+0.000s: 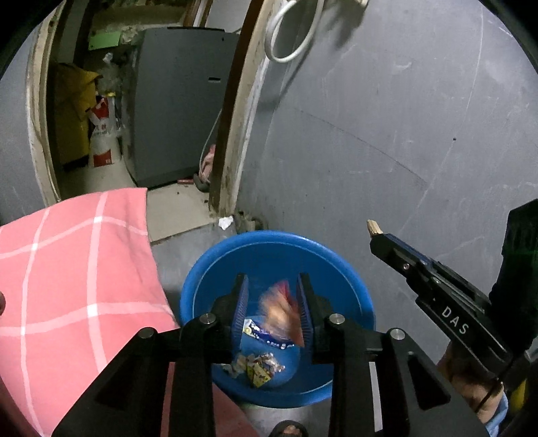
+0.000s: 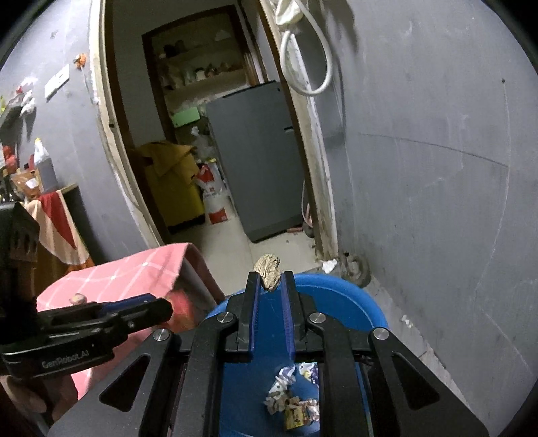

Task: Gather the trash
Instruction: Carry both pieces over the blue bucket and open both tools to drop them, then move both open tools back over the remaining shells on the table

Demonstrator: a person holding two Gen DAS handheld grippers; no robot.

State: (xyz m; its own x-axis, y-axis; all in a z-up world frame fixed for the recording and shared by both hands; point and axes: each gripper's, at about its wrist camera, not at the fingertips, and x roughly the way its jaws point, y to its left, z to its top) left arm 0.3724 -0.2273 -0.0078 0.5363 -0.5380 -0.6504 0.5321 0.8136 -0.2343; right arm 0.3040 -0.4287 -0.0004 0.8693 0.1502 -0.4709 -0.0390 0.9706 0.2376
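Both grippers hang over a blue plastic basin (image 1: pixel 201 279) on the floor. Nearest, the left gripper (image 1: pixel 272 302) has its jaws apart; a blurred red-and-orange snack wrapper (image 1: pixel 282 311) sits in the gap between the blue pads (image 1: pixel 240 307), and no pad presses on it. Below it, on the basin's bottom, lie more crumpled wrappers (image 1: pixel 257 366), among them a blue-and-white one (image 1: pixel 255 331). To the right, the right gripper (image 2: pixel 271 285) is clamped on a crumpled tan scrap of paper (image 2: pixel 268 270), which sticks out past its fingertips above the basin's far rim. Left of the basin hangs a pink checked cloth (image 1: pixel 74 269), draped over a piece of furniture. Just beyond the basin, a white paper wad (image 1: pixel 225 222) lies on the floor at the foot of the door frame (image 1: pixel 235 134). A grey wall (image 1: pixel 403 134) runs along the right, with a white cable loop (image 1: pixel 289 30) hanging high up. Farther off, through the doorway, stand a grey appliance (image 1: pixel 175 101), a red-and-white sack (image 1: pixel 102 141) and a yellow bin (image 1: pixel 72 114).
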